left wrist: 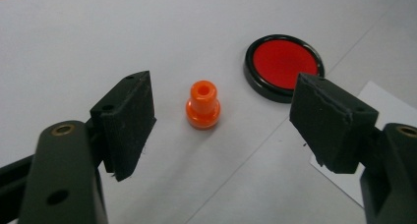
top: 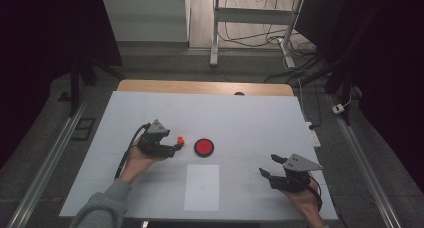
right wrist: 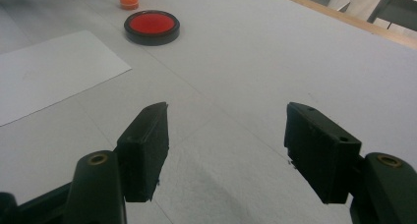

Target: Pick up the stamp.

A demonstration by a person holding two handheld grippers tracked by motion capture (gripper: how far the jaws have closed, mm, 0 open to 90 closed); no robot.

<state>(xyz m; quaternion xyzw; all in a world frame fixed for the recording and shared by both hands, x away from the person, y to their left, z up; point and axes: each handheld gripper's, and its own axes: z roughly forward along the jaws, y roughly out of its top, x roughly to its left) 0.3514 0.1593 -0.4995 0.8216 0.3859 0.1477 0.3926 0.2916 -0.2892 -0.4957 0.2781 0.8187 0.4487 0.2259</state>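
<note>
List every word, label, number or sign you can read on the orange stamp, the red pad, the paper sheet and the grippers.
None: no readable text in these pictures.
Orange stamp: plain, no marking.
Red pad: plain red face, black rim, no label.
White paper sheet: blank.
Left gripper and right gripper: black, no print seen.
</note>
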